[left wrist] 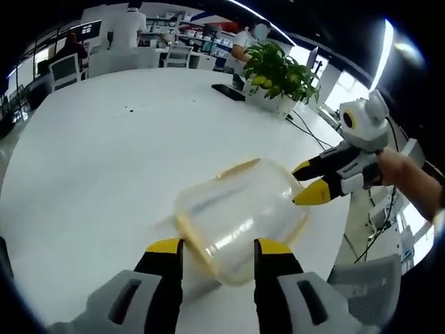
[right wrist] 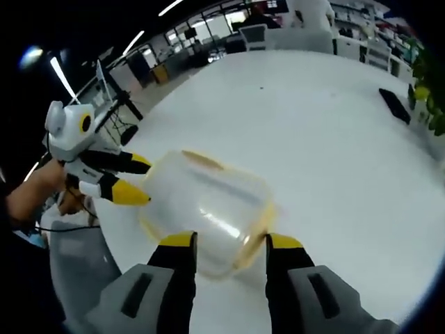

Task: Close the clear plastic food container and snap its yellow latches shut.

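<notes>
A clear plastic container (left wrist: 240, 216) with yellow latches (left wrist: 240, 167) lies blurred on the white table (left wrist: 104, 160). My left gripper (left wrist: 219, 245) stands open, and the container's near end shows between its yellow tips. My right gripper (left wrist: 307, 181) comes in from the right, open, with its tips at the container's far right edge. In the right gripper view the container (right wrist: 208, 205) lies just past my right gripper (right wrist: 231, 241), which is open. My left gripper (right wrist: 135, 178) is open at the container's left side, held by a hand (right wrist: 35, 184).
A potted plant (left wrist: 278, 76) and a flat black device (left wrist: 228, 92) sit at the table's far side. Chairs and people are beyond it. The table edge (left wrist: 348, 229) runs close on the right, with cables and the floor below. The black device (right wrist: 395, 104) lies far right.
</notes>
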Motion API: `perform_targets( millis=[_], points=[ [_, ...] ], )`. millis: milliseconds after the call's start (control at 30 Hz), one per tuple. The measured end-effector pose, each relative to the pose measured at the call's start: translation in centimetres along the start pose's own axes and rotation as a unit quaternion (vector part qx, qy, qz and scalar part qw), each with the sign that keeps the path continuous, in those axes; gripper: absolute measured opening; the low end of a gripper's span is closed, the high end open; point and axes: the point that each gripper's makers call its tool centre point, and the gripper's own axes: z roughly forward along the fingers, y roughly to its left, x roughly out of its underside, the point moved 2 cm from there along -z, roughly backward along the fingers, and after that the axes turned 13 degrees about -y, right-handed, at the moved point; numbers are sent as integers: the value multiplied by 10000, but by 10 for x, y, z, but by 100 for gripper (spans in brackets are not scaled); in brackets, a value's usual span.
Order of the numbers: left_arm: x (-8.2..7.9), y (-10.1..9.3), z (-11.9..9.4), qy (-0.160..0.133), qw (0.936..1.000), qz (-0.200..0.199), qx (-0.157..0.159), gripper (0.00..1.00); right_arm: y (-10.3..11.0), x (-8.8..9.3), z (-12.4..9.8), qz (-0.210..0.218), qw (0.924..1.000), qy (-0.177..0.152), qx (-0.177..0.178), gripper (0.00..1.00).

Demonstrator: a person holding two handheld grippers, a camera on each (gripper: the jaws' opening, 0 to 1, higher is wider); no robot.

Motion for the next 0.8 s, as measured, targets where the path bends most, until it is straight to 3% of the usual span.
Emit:
perform_targets(
  millis=[67,133,167,233,800],
  points=[
    [1,0,2,-47,9994,-336,-4,33,0,0,1,101,9999,39,47,34],
    [2,3,4,-126,9990,-427,-16,31,-1,4,5,285,9995,68,127,33],
    [5,-2,3,-72,9961,-883,23,31,0,6,5,328,9993,131,134,32],
    [4,6,3,-133,9973,-726,-20,31,-1,7,5,317,9993,135,132,32],
    [1,4,7,-45,9980,-622,23,32,3,3,5,423,9989,-58,209,34]
  ],
)
